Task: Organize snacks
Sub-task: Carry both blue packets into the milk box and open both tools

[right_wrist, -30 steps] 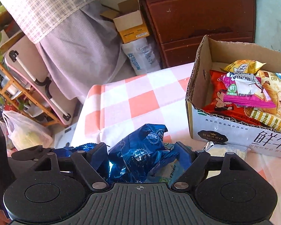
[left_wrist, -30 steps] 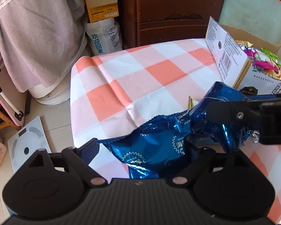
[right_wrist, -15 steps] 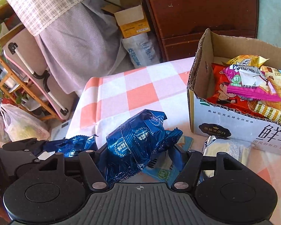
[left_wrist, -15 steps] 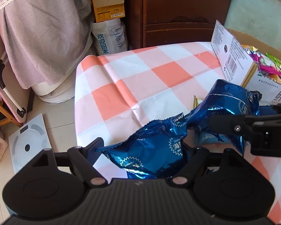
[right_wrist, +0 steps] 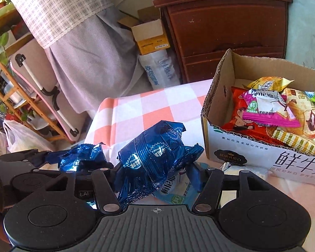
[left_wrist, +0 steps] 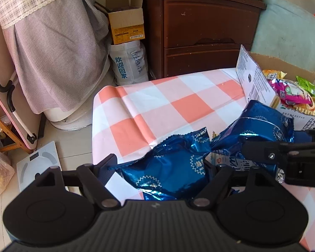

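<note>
While two tongs [left_wrist: 159, 166] [right_wrist: 155, 168] grip, two packets [left_wrist: 170, 168] [right_wrist: 155, 153] (blue) show

The right gripper [right_wrist: 155, 168] is closing: its fingers [right_wrist: 194, 173], spread wide around the blue foil snack pack [right_wrist: 155, 153] a second ago, now squeeze in on the wrapper and crumple it. The left gripper [left_wrist: 161, 168] has narrowed a little around its own end of the foil. More of the light-blue packet [right_wrist: 174, 191] shows beneath the pack than before, and the cardboard box [right_wrist: 241, 155] sits a touch further off.
</note>
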Available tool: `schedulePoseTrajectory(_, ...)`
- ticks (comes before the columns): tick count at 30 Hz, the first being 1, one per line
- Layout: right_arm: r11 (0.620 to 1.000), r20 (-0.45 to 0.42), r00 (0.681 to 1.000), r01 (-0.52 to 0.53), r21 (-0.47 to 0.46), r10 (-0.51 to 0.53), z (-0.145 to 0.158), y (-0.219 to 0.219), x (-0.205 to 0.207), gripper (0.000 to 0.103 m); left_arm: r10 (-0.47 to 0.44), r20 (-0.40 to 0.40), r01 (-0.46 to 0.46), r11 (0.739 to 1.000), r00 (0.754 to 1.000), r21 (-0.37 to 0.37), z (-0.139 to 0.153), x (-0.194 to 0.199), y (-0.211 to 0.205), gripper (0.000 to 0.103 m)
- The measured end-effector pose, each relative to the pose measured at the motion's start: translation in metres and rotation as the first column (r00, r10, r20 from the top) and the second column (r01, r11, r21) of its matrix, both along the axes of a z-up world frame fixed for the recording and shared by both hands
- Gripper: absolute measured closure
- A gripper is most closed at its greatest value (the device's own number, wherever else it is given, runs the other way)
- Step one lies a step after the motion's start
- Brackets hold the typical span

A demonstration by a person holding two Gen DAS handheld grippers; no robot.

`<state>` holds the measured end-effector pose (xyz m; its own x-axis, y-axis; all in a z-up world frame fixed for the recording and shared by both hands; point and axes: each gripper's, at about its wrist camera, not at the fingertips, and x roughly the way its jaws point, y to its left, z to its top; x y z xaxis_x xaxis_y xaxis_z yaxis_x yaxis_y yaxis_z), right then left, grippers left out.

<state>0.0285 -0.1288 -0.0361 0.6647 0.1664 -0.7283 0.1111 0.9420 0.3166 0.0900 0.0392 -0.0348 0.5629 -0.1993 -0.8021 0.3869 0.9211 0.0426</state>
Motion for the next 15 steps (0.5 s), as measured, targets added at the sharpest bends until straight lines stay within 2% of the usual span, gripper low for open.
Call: schedulePoseTrajectory(15,1.000,0.077,0.997,0.010,-0.008,-0.009,0.022,-0.023,-0.020,0.044,0.051,0.103,-0.053,0.998,0.993,0.016,0.025,-0.002,-0.022,0.024)
